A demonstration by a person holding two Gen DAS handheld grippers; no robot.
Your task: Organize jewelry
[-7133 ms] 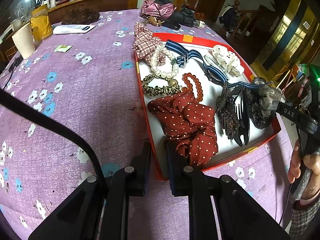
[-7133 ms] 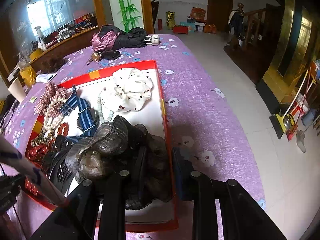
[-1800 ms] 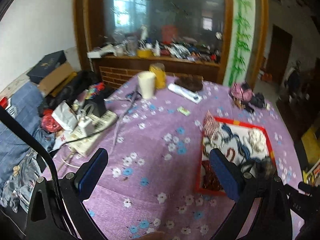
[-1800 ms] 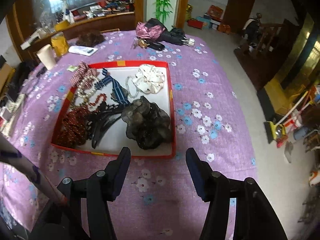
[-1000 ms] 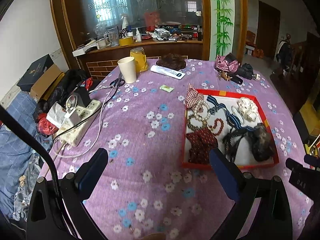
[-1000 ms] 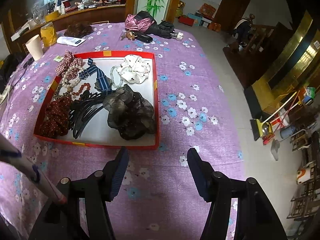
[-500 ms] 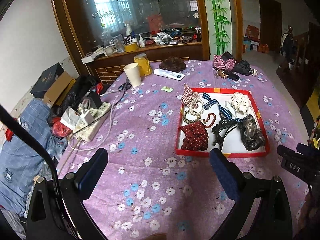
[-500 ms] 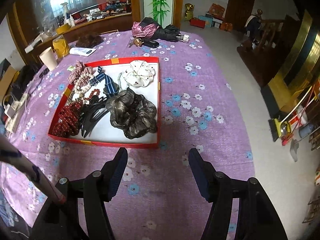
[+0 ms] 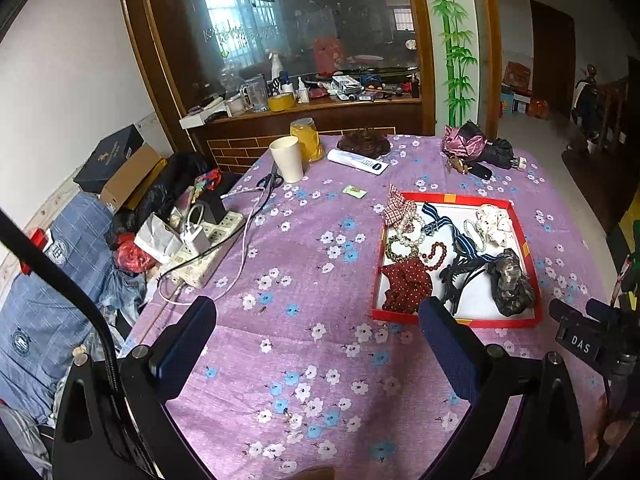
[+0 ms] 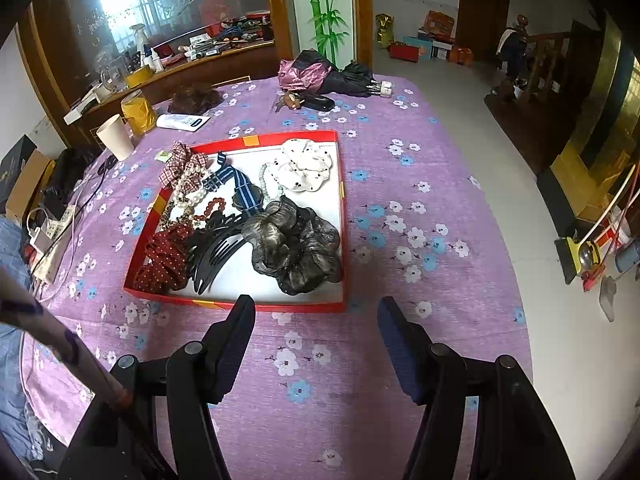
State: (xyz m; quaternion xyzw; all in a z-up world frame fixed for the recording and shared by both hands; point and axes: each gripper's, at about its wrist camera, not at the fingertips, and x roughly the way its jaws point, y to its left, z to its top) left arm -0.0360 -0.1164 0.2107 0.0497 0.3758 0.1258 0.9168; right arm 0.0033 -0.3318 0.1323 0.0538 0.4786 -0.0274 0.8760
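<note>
A red-rimmed tray [image 10: 340, 216] lies on the purple flowered tablecloth. It holds a dark grey scrunchie [image 10: 298, 244], a white spotted scrunchie [image 10: 306, 164], a red dotted scrunchie [image 10: 166, 258], black hair combs [image 10: 214, 250], a striped ribbon [image 10: 236, 182], pearl beads [image 10: 188, 188] and red beads [image 10: 212, 204]. The tray also shows in the left wrist view [image 9: 532, 264]. My left gripper [image 9: 316, 320] is open and empty, high above the table, short of the tray. My right gripper [image 10: 316, 320] is open and empty above the cloth just before the tray's near rim.
A white cup [image 9: 287, 159], a yellow jar [image 9: 306, 139], scissors [image 9: 270, 180], a remote [image 9: 358, 161] and a brown wig [image 9: 363, 144] stand at the far side. A power strip with cables [image 9: 208, 248] lies at the left edge. Folded umbrellas [image 10: 332, 76] lie beyond the tray.
Both grippers, shut at the tray 7 s ago, have opened and pulled up and back from it. The grey scrunchie now lies in the tray. Over the last second the views have kept shifting slightly.
</note>
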